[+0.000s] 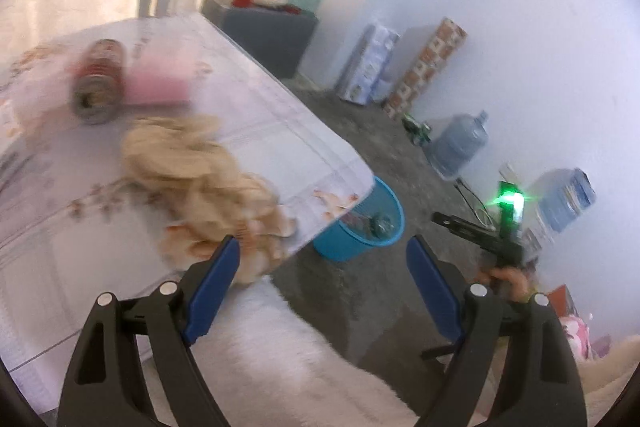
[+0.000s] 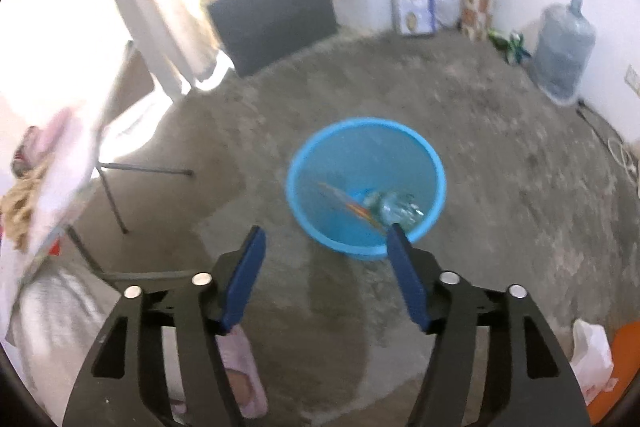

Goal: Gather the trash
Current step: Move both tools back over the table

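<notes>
Left gripper (image 1: 322, 259): jaws spread wide, nothing between the blue pads; it is held over the near corner of the table (image 1: 248, 115), pointing down at a slant.

Right gripper (image 2: 326, 251): jaws apart and empty, pointed down at the blue bin (image 2: 434, 163). In the left wrist view the same gripper (image 1: 460, 223) is seen to the right of the table, carried in a hand (image 1: 508, 277), a green light lit on its body.

Table covered with a pale flowered cloth. On it, toward the far left edge, a red can (image 1: 98, 79) lies on its side, with a pink object (image 1: 160, 85) just beside it, touching or nearly so; blur prevents a firmer call. A crumpled heap of tan material (image 1: 192, 167) is spread from mid-table to the near corner, reaching the edge there.

Blue bin stands on the grey floor (image 2: 500, 147), just beyond the near corner of the table and partly under its overhang in the left wrist view. Inside, a clear crumpled plastic piece (image 2: 396, 209) and a streak of orange wrapper (image 2: 344, 201) are seen at the bottom.

Against the far wall: a dark cabinet (image 2: 276, 15) and a large water jug (image 2: 564, 51).
</notes>
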Demonstrator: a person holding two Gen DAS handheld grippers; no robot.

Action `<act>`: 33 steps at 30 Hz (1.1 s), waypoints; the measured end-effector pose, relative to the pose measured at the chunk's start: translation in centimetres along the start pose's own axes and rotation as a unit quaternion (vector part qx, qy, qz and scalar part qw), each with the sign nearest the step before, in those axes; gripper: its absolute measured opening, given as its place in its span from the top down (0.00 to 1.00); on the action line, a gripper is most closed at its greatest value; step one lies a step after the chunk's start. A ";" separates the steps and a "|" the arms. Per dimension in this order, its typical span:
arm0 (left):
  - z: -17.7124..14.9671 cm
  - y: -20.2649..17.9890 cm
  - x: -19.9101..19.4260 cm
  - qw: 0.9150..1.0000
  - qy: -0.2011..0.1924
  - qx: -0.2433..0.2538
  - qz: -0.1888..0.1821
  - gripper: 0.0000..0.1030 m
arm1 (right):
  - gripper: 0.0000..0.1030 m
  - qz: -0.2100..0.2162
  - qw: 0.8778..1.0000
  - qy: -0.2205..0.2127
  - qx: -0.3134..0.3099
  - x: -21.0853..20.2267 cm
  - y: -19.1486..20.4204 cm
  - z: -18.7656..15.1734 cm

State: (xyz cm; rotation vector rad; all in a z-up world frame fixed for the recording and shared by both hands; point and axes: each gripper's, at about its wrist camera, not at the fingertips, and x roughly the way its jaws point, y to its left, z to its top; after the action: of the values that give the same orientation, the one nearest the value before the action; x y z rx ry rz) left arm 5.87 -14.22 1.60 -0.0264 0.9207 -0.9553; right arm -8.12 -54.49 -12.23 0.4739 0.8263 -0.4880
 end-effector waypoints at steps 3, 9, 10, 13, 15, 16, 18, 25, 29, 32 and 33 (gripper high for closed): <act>-0.6 1.6 -1.6 1.000 -0.017 -0.016 0.017 0.20 | 0.31 0.013 1.000 -0.020 -0.010 -2.0 2.8 0.3; -2.0 5.7 -4.3 0.996 -0.044 -0.055 0.052 0.20 | 0.14 0.027 0.996 -0.059 -0.061 -5.1 8.8 0.7; -2.2 6.5 -4.8 0.995 -0.051 -0.068 0.058 0.20 | 0.11 0.027 0.995 -0.066 -0.076 -5.6 10.1 0.8; -2.6 8.5 -6.0 0.991 -0.066 -0.093 0.070 0.20 | 0.08 0.029 0.990 -0.084 -0.114 -6.9 13.4 1.4; -2.7 9.3 -6.5 0.989 -0.071 -0.103 0.080 0.20 | 0.08 0.023 0.986 -0.097 -0.137 -7.7 15.6 1.7; -3.0 9.8 -6.8 0.988 -0.075 -0.107 0.088 0.20 | 0.08 0.018 0.983 -0.106 -0.147 -8.1 16.9 1.8; -3.2 10.7 -7.1 0.985 -0.080 -0.113 0.102 0.20 | 0.08 0.023 0.980 -0.121 -0.158 -8.8 18.7 1.5; -4.0 12.9 -8.8 0.977 -0.091 -0.136 0.136 0.20 | 0.08 0.054 0.971 -0.115 -0.202 -9.2 26.2 -0.5; -4.5 14.2 -9.3 0.973 -0.096 -0.150 0.149 0.18 | 0.08 0.078 0.964 -0.106 -0.229 -9.7 29.5 -1.6; -4.5 15.3 -9.6 0.968 -0.100 -0.169 0.155 0.18 | 0.08 0.103 0.960 -0.101 -0.241 -9.9 31.1 -2.1; -4.4 15.7 -9.7 0.967 -0.102 -0.175 0.157 0.17 | 0.08 0.106 0.958 -0.098 -0.248 -9.8 31.5 -2.3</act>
State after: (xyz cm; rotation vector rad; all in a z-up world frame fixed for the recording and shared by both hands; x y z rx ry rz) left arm 11.29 3.75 -0.99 -0.2660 0.8619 -0.4784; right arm 3.01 -26.13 0.53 0.0456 0.6648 -0.1142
